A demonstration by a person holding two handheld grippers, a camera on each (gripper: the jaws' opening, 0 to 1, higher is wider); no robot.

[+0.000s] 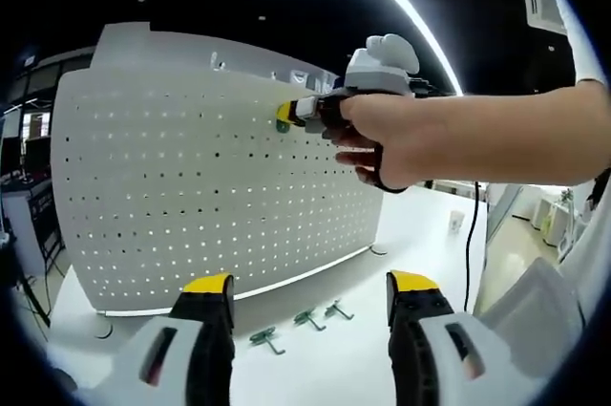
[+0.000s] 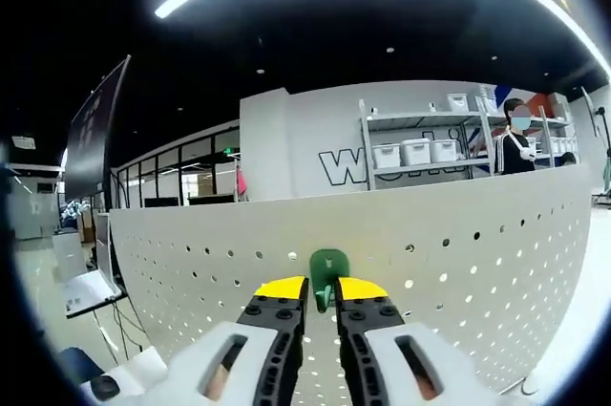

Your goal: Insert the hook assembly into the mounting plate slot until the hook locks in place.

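In the left gripper view our left tool (image 1: 310, 296) stands wide with nothing between its jaws, low over the white bench (image 1: 420, 224) and well back from the upright pegboard (image 1: 191, 167). Three spare hooks (image 1: 298, 322) lie on the bench just ahead of it, at the board's foot. Higher up, our right tool (image 1: 288, 112), gripped in a hand (image 1: 396, 138), comes in from the right with its yellow tips right at the board's face near its upper edge, a speck of green at the tips

In the right gripper view the right tool (image 2: 322, 289) is closed narrow on the green hook (image 2: 329, 267), which stands upright between the jaws, square in front of the pegboard (image 2: 458, 244). The board lies straight ahead along the tool's axis, so we judge the coming move to be a push forward; we cannot tell whether the hook's prongs are already in the holes
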